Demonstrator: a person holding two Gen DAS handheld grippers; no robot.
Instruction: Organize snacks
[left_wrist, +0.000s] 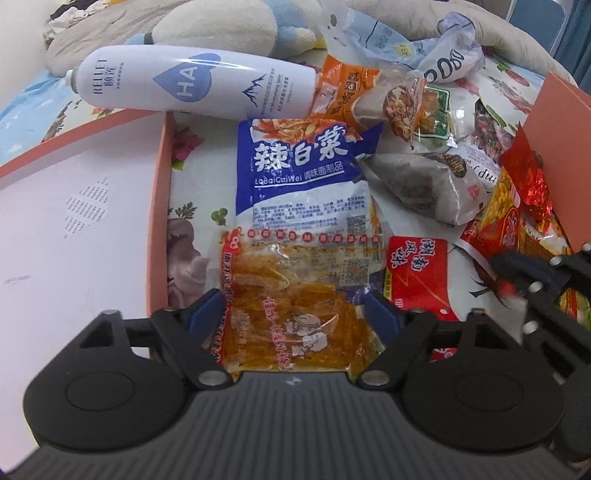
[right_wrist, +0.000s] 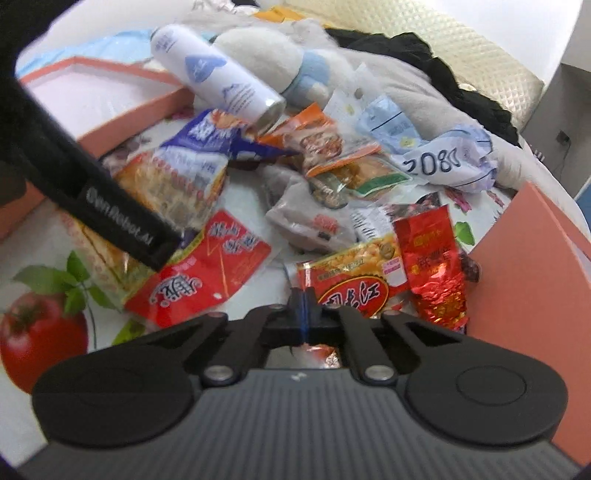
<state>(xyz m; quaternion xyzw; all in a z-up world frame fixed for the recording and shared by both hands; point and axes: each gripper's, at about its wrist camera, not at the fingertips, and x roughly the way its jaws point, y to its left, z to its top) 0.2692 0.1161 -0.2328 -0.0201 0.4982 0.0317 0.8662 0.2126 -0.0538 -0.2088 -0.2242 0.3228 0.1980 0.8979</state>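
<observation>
A pile of snack packets lies on a fruit-print cloth. My left gripper (left_wrist: 295, 314) is open, its blue pads either side of a clear packet of orange strips (left_wrist: 291, 295) lying flat. Beyond it lies a blue and white packet (left_wrist: 303, 173). My right gripper (right_wrist: 304, 310) is shut on the corner of a red and yellow packet (right_wrist: 354, 277); it also shows at the right of the left wrist view (left_wrist: 517, 273). A red foil packet (right_wrist: 432, 262) and a red packet with white characters (right_wrist: 207, 266) lie beside it.
A white spray can (left_wrist: 192, 85) lies across the back of the pile. An open pink box (left_wrist: 74, 221) stands at the left, another pink box wall (right_wrist: 532, 266) at the right. Plush toys (right_wrist: 280, 59) and crumpled bags (right_wrist: 447, 158) lie behind.
</observation>
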